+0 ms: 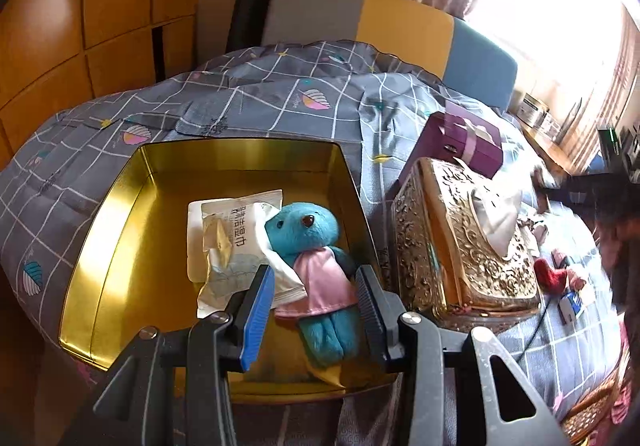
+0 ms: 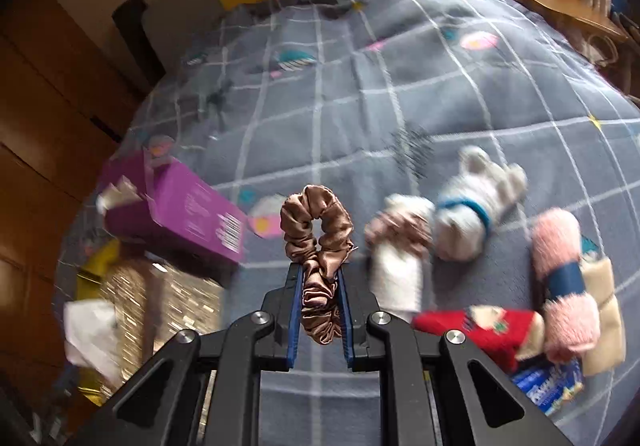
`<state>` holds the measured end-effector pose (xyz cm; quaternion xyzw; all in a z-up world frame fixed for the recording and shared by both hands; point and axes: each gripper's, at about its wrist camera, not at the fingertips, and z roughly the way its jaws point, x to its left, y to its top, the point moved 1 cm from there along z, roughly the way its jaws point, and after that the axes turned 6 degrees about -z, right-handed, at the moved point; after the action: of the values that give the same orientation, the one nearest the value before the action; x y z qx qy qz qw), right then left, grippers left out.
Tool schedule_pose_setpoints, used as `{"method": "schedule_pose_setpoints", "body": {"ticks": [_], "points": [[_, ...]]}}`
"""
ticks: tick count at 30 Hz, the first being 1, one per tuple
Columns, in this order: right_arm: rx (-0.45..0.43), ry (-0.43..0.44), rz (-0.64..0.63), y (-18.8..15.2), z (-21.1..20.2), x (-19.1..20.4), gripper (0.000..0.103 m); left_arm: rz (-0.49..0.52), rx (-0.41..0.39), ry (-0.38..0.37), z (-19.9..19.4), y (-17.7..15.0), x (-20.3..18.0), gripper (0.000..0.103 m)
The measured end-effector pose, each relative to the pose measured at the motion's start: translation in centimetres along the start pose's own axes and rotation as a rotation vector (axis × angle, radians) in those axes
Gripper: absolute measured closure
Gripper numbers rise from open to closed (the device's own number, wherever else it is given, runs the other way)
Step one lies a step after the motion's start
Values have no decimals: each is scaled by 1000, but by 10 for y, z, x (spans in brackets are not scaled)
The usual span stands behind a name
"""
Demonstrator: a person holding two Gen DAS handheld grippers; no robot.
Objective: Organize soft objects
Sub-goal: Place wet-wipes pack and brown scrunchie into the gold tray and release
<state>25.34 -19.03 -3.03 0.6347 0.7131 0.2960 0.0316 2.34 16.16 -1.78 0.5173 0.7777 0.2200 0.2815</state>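
So far, two soft things are lying inside the open gold metal tin (image 1: pixel 120 230) on the grey checked quilt (image 1: pixel 280 94): a teal plush bear in a pink satin dress (image 1: pixel 316 258) and a white sealed wipe packet (image 1: pixel 232 242) partly under the bear's head. The left gripper (image 1: pixel 316 310) is hovering above the bear with its jaws apart and nothing pressed between them, so that drop-off looks finished.

The right gripper (image 2: pixel 320 306) is clamping a bronze satin scrunchie (image 2: pixel 318 234), its loop sticking out past the fingertips above the quilt; judging by that, the scrunchie is going to the tin next.

Plenty is still waiting on the quilt: a pale rolled towel with a teal band (image 2: pixel 464 222), a fluffy pink rolled cloth with a blue band (image 2: pixel 560 278), a white roll with a brown patterned wrap (image 2: pixel 396 266) and a red knitted doll (image 2: pixel 480 330).

Between these and the tin, an ornate gold embossed tissue box (image 1: pixel 460 242) and a purple cardboard gift box (image 1: pixel 460 142) are standing in the way, so the carry probably needs to pass over them.
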Motion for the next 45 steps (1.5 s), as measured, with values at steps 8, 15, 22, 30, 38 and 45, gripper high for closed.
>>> {"method": "schedule_pose_setpoints", "body": {"ticks": [8,15,22,30,38,45], "points": [[-7,229,-239,18,-5,131,86,18,-5,8,-3,-6,2,61],[54,367,-451,-28,-2,224,86,-14,-6,22,-3,-7,17,61],[130,404,-585,-81,17,277,85,-126,-22,74,-8,-5,56,61],[243,377,-683,-137,57,307,81,-246,-46,149,-14,1,105,61],[296,344,-745,-172,83,318,51,-248,-52,139,-16,-1,104,61],[190,310,-770,-170,56,312,39,-195,-62,102,-22,-1,81,61]]}}
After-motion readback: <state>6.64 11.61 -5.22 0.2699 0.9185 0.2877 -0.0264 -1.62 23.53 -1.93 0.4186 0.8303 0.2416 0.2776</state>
